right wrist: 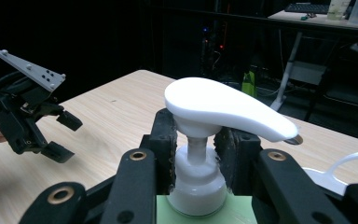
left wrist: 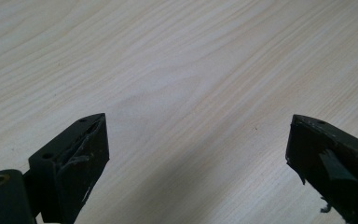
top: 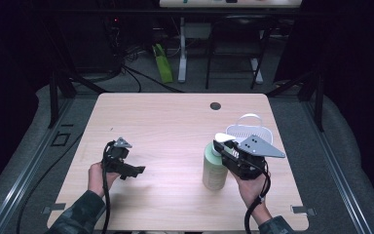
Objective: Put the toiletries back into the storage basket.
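A pale green soap bottle (top: pixel 213 171) with a white pump head (right wrist: pixel 223 105) stands upright on the right half of the wooden table (top: pixel 175 126). My right gripper (top: pixel 222 146) comes at it from the right and is shut on it. In the right gripper view the two black jaws press on either side of the bottle's white collar, under the pump head, with the right gripper (right wrist: pixel 198 144) centred on the neck. My left gripper (top: pixel 135 171) hovers over the left half of the table, open, with bare wood between its fingers (left wrist: pixel 84 149); from the right gripper view the left gripper (right wrist: pixel 67 137) is also open.
A white plastic basket (top: pixel 251 130) with a loop handle (right wrist: pixel 349 168) sits just behind the bottle near the table's right edge. A dark cable hole (top: pixel 215 106) lies at the table's far middle. Desk legs and a green object (top: pixel 163 63) stand on the floor beyond.
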`<state>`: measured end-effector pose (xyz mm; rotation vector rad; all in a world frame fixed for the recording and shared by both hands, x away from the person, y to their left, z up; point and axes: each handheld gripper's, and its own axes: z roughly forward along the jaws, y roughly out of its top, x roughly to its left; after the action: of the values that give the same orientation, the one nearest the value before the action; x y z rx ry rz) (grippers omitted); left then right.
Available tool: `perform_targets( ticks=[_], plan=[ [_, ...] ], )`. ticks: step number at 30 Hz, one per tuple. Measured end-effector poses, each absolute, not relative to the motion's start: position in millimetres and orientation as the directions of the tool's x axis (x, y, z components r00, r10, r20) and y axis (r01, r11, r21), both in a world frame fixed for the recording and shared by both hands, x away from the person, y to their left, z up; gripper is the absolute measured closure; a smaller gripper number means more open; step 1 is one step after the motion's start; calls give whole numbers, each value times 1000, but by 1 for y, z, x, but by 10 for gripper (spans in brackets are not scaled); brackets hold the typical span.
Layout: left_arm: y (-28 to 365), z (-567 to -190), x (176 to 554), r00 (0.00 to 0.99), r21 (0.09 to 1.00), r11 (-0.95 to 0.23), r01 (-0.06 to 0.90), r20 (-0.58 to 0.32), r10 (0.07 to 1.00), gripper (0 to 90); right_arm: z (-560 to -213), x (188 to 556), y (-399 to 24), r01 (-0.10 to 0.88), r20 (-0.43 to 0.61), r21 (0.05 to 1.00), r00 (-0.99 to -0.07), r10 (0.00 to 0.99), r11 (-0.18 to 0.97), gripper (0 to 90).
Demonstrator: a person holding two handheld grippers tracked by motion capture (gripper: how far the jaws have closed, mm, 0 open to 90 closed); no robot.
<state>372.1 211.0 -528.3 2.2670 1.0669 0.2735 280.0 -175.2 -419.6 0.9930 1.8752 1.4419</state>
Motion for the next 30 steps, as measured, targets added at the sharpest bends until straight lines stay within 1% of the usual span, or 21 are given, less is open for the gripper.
perform_targets(
  ticks=[13, 17, 30],
  plan=[
    [212, -529, 371, 651, 612, -484, 625, -68, 756, 61, -414, 278, -177, 191, 9, 974, -583, 813, 126, 686],
    [210, -529, 371, 652, 613, -484, 625, -68, 755, 62, -410, 276, -180, 169, 2, 978, -582, 813, 119, 686],
    [212, -529, 371, 650, 623, -471, 625, -81, 755, 62, -397, 284, -178, 152, 1, 982, -590, 808, 109, 686]
  ],
)
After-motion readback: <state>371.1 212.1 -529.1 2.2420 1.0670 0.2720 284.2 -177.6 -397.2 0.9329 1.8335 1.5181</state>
